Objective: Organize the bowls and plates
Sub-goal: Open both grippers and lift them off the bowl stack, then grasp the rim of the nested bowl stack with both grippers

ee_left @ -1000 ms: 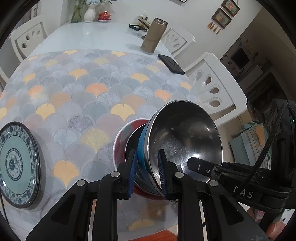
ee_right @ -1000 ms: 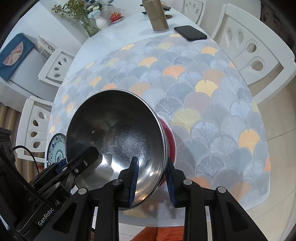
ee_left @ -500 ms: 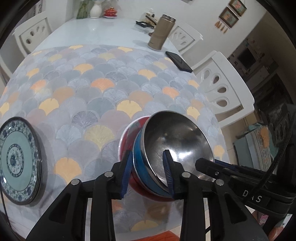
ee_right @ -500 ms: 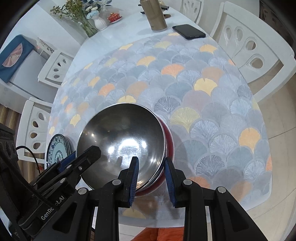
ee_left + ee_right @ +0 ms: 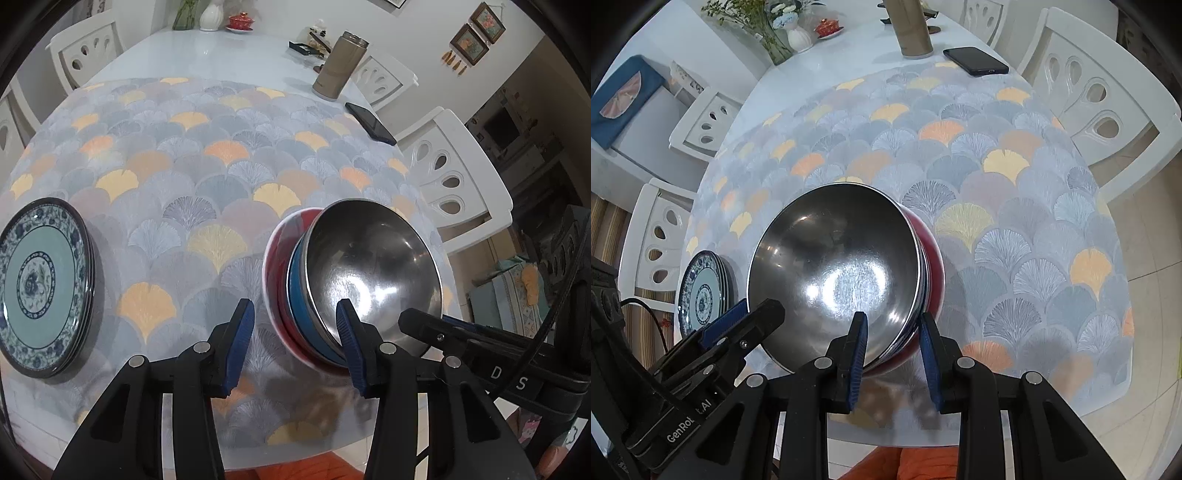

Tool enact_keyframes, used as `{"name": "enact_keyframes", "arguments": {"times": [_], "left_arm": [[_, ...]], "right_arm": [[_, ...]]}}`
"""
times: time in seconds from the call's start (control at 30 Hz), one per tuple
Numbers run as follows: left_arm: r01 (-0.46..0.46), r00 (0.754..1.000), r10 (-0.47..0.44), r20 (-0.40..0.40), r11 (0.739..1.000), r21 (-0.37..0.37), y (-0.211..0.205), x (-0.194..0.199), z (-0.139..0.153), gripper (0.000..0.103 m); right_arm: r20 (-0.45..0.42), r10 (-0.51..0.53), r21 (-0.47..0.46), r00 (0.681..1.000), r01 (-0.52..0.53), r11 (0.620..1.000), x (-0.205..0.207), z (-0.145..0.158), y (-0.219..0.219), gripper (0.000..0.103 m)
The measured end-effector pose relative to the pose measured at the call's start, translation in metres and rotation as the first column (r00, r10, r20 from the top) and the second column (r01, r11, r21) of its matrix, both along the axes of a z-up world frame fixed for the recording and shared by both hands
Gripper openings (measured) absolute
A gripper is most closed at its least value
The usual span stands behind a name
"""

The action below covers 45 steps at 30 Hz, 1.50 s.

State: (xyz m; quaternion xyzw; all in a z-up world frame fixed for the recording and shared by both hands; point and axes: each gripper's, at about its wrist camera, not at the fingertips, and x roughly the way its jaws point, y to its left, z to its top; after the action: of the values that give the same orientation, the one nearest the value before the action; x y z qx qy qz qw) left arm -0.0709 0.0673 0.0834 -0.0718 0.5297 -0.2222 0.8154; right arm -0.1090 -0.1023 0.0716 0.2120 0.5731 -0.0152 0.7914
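Now the left gripper (image 5: pixel 293 341) has its jaws opening: one blue pad stands clear on the cloth side, the other sits just inside the near rim of the steel bowl (image 5: pixel 373 269), no longer squeezing it. The right gripper (image 5: pixel 892 354) straddles the opposite near rim of that bowl, one pad inside and one outside; its pads look close to the rim, but whether they press on it cannot be told.

The steel bowl sits nested in a blue bowl (image 5: pixel 297 291), which sits in a red bowl (image 5: pixel 275 266). The three-bowl stack rests near the front edge of the table, on a fan-patterned tablecloth (image 5: pixel 207 177). A stack of blue-and-green patterned plates (image 5: pixel 35 284) lies well apart, at the left side of the cloth.

Risks, as a judgement: the left pad inside the rim could snag the steel bowl as it lifts away, tipping or dragging the stack. If the right gripper pulls while still astride the rim, the smooth bowls could slide on the cloth toward the table edge and fall. The top bowl also looks slightly off level, so it may rock.
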Motion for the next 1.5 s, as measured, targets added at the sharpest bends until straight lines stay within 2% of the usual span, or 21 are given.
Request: {"name": "enact_keyframes", "arguments": {"times": [0.2,0.37,0.4,0.47,0.5,0.53,0.63,0.77,0.97,1.13,1.27,1.47,1.5], "left_arm": [[-0.008,1.0,0.008,0.029,1.0,-0.004,0.005,-0.01,0.014,0.044],[-0.044,0.997,0.047,0.059,0.998,-0.049,0.017,-0.018,0.036,0.044],[-0.053,0.996,0.057,0.068,0.997,-0.064,0.021,-0.02,0.042,0.044],[-0.068,0.994,0.075,0.081,0.994,-0.087,0.027,-0.023,0.052,0.054],[-0.082,0.992,0.091,0.09,0.992,-0.097,0.031,-0.026,0.058,0.068],[-0.092,0.99,0.102,0.098,0.99,-0.103,0.034,-0.028,0.062,0.072],[-0.1,0.988,0.114,0.108,0.988,-0.12,0.042,-0.033,0.069,0.072],[-0.127,0.988,0.138,0.064,0.978,-0.164,0.048,-0.034,0.064,0.072],[-0.137,0.99,0.141,0.006,0.975,-0.177,0.045,-0.029,0.048,0.072],[-0.164,0.983,0.142,-0.115,0.964,-0.207,0.036,-0.007,0.014,0.072],[-0.2,0.971,0.164,-0.175,0.957,-0.212,0.026,0.006,-0.009,0.072],[-0.222,0.963,0.184,-0.197,0.956,-0.192,0.011,0.02,-0.027,0.07],[-0.219,0.963,0.181,-0.201,0.958,-0.186,0.009,0.022,-0.03,0.067]], "right_arm": [[0.038,-0.01,-0.001,0.999,0.01,1.0,-0.006,0.017,-0.002,0.028],[0.088,-0.007,-0.006,0.996,0.008,1.0,-0.009,0.043,-0.002,0.029],[0.097,-0.005,-0.009,0.995,0.006,1.0,-0.01,0.049,-0.002,0.033],[0.117,-0.004,-0.019,0.993,0.006,1.0,-0.012,0.059,-0.002,0.053],[0.134,-0.007,-0.025,0.991,0.01,1.0,-0.013,0.065,-0.001,0.066],[0.151,-0.01,-0.033,0.988,0.015,0.999,-0.016,0.071,-0.001,0.069],[0.176,0.012,-0.062,0.984,-0.001,0.998,-0.02,0.086,0.002,0.069],[0.167,0.009,-0.053,0.986,0.0,0.999,-0.022,0.089,-0.003,0.069],[0.119,0.0,-0.039,0.993,0.004,0.999,-0.009,0.074,-0.018,0.07],[0.06,0.056,-0.018,0.997,-0.055,0.998,0.008,0.043,-0.018,0.07],[0.038,0.097,-0.03,0.995,-0.096,0.995,0.016,0.02,-0.021,0.07],[-0.013,0.095,0.065,0.995,-0.094,0.993,0.032,-0.017,-0.033,0.069],[-0.02,0.098,0.078,0.995,-0.096,0.992,0.036,-0.023,-0.034,0.069]]}}
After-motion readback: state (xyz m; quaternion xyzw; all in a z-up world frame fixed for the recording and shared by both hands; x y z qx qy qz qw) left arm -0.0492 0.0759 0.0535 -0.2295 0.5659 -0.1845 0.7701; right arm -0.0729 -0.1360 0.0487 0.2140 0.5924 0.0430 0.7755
